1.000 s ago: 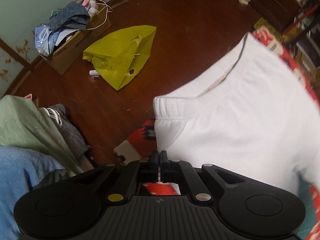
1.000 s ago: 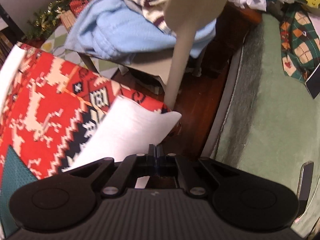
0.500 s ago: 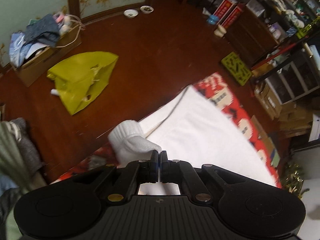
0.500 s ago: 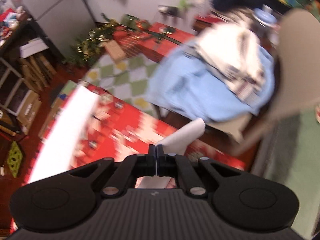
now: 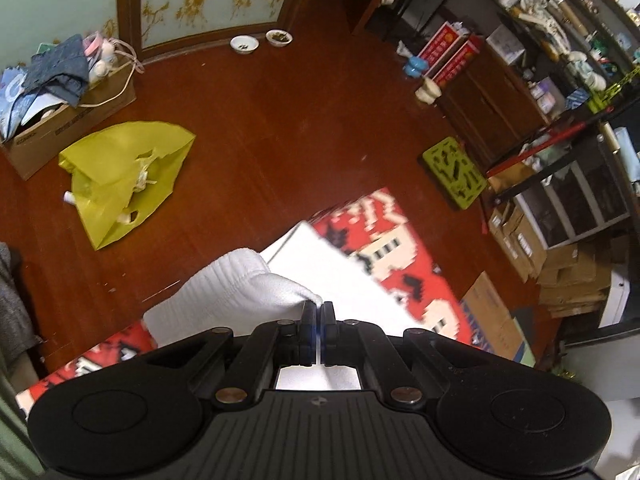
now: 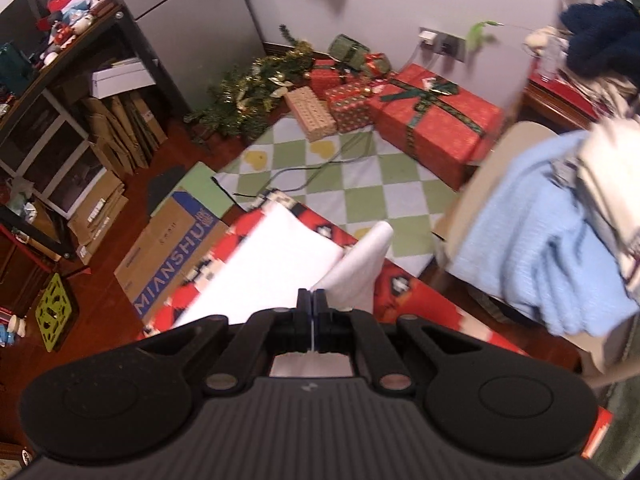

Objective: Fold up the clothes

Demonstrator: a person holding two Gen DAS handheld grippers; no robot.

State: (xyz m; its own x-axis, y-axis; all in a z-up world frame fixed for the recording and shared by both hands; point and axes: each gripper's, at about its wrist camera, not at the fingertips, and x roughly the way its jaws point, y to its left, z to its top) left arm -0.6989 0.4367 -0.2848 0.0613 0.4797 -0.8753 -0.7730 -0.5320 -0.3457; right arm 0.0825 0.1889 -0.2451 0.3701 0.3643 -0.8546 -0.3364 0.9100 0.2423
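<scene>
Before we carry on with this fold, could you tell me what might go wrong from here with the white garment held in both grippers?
1. The left gripper pinches only a thin edge of the white garment near its ribbed cuff; that small bite could slip out.
2. The right gripper likewise holds just a corner, so a tug could free it.
3. The patterned red blanket underneath looks loose and could bunch or drag with the cloth, spoiling the fold.

Soft white knit garment (image 5: 236,292), glossy wooden floor (image 5: 280,128), matt black plastic gripper (image 5: 318,312).
</scene>
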